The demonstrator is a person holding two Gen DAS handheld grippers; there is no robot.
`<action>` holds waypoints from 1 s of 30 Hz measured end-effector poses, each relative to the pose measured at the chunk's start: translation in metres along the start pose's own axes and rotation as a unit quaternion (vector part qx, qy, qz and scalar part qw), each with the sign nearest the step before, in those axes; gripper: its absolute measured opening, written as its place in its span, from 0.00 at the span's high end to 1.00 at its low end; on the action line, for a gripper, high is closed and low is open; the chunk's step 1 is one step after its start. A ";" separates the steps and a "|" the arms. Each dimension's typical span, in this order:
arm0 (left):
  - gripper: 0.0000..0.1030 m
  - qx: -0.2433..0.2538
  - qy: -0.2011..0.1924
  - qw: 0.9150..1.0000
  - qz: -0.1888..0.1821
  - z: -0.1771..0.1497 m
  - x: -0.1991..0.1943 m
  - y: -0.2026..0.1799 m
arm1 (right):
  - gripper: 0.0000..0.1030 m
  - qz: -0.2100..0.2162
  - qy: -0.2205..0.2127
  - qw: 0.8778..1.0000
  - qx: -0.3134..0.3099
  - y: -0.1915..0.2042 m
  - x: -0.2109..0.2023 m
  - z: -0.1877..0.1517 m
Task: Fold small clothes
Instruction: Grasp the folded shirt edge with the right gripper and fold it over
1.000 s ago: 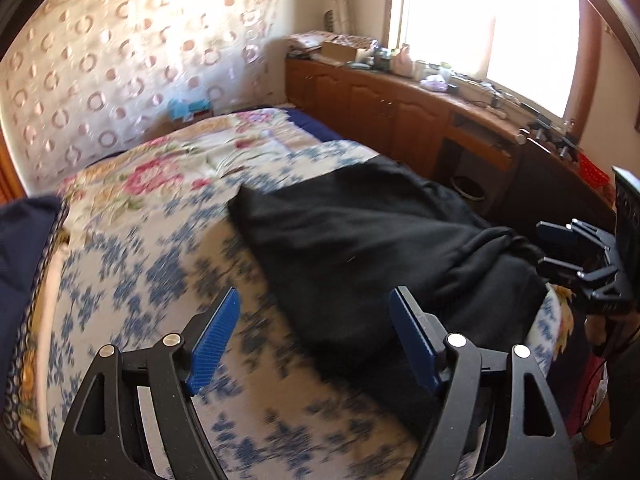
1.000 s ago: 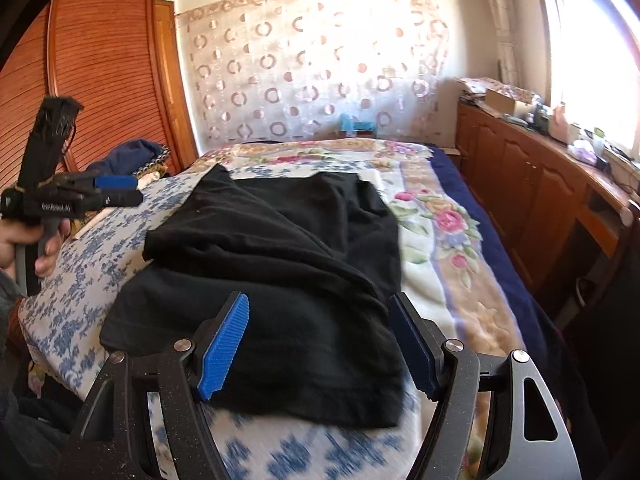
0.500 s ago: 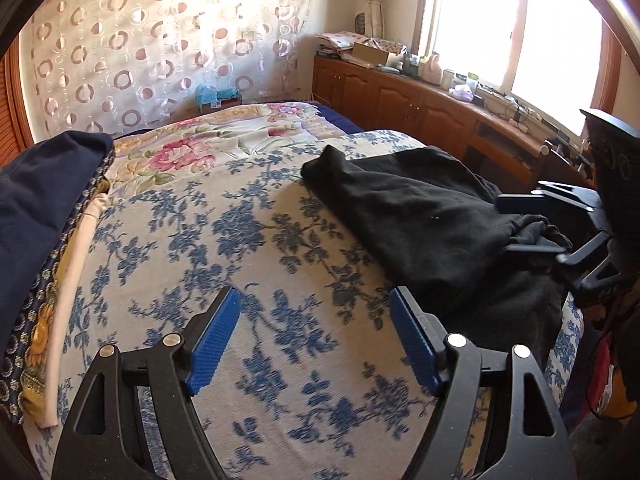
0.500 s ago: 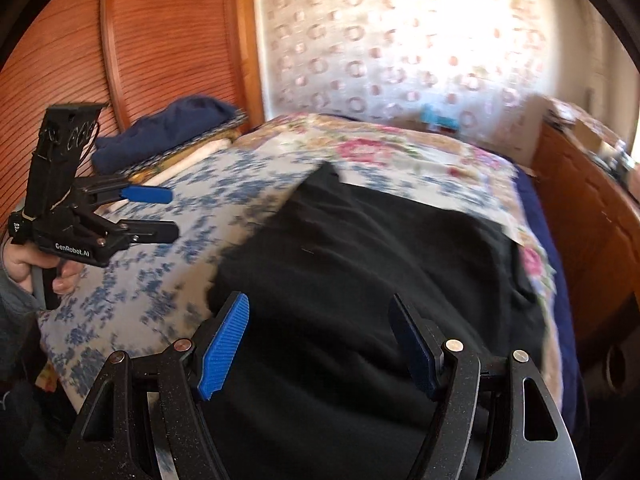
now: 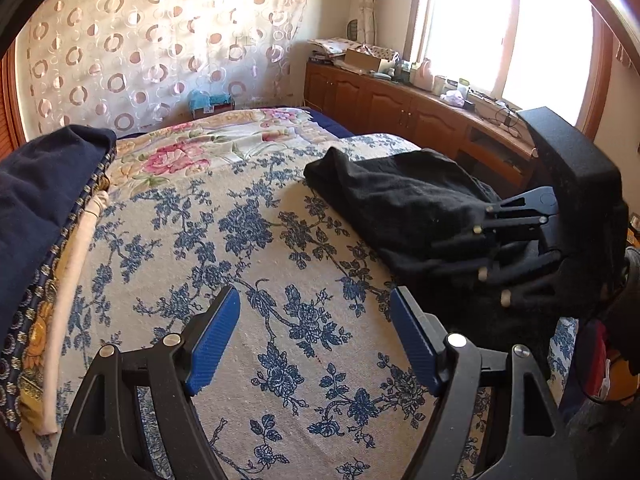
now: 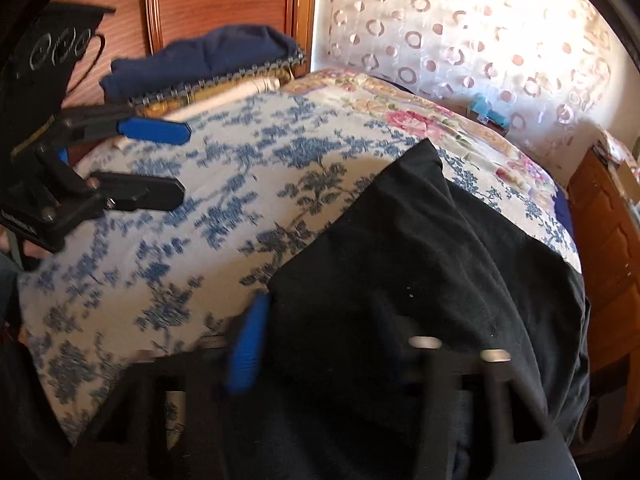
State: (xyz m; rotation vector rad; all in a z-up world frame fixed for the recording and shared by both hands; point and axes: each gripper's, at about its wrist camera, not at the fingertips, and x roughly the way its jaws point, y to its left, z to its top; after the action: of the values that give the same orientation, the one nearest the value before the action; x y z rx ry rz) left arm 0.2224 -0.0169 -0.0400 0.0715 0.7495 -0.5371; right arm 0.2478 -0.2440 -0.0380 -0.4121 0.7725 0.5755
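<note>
A black garment (image 5: 400, 200) lies bunched on the blue-flowered bedspread (image 5: 248, 240), toward the bed's right side. In the right wrist view its near edge (image 6: 420, 260) sits between the blurred jaws of my right gripper (image 6: 320, 320), which are closing on the cloth. The left wrist view shows that right gripper (image 5: 478, 252) from the side, its fingers narrow and sunk into the garment's near fold. My left gripper (image 5: 314, 294) hovers open over bare bedspread to the left of the garment, nothing between its blue pads. It also shows at the left edge as the left gripper (image 6: 184, 160).
A navy folded cloth (image 5: 36, 200) on a patterned cushion lies at the bed's left. A rose-patterned cover (image 5: 192, 148) lies farther back. Wooden cabinets (image 5: 400, 104) with clutter run under the window on the right. A wooden wardrobe (image 6: 220, 0) stands behind the bed.
The right gripper swung over the garment's near edge, rolled, and its jaws narrowed onto the cloth. The left gripper shifted left off the garment, then stayed open over bare bedspread.
</note>
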 end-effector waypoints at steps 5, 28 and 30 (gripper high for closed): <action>0.25 -0.001 0.011 1.000 -0.008 -0.003 0.009 0.002 | 0.97 0.010 -0.023 0.999 0.021 -0.015 -0.018 0.001; 0.25 0.019 0.028 0.999 -0.019 0.001 0.022 -0.021 | 0.97 -0.148 -0.034 0.979 0.135 -0.211 -0.007 0.034; 0.25 0.022 0.031 0.999 -0.019 0.001 0.024 -0.023 | 0.97 -0.160 -0.031 0.975 0.152 -0.219 -0.003 0.036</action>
State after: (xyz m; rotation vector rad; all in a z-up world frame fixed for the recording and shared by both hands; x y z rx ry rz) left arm 0.2263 -0.0480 -0.0520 0.1144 0.8003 -0.5893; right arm 0.4013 -0.3938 0.0177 -0.2254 0.7020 0.1628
